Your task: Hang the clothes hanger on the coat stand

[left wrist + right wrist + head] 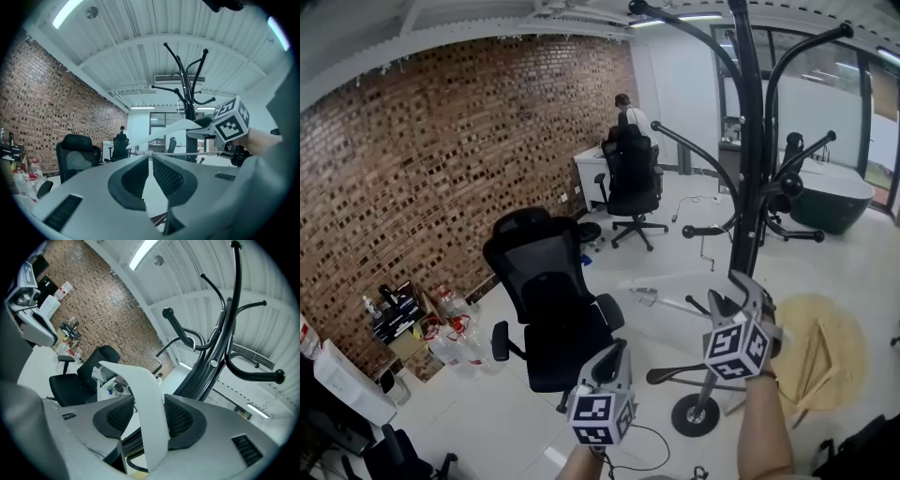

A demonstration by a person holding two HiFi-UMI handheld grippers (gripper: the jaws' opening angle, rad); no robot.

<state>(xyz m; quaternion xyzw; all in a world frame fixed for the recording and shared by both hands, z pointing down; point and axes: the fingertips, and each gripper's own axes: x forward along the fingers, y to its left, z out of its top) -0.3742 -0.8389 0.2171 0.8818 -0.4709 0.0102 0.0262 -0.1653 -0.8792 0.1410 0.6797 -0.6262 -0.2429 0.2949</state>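
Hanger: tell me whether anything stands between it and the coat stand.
Nothing visible does: only open air lies between the hanger and the coat stand just beyond it.

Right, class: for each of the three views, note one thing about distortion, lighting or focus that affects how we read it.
Head view: wide-angle lens bows the brick wall, yet the coat stand is sharp. Left gripper view: dark circular vignette, ceiling light blown out, near jaws soft. Right gripper view: tilted and strongly curved; the white hanger is close and slightly soft.
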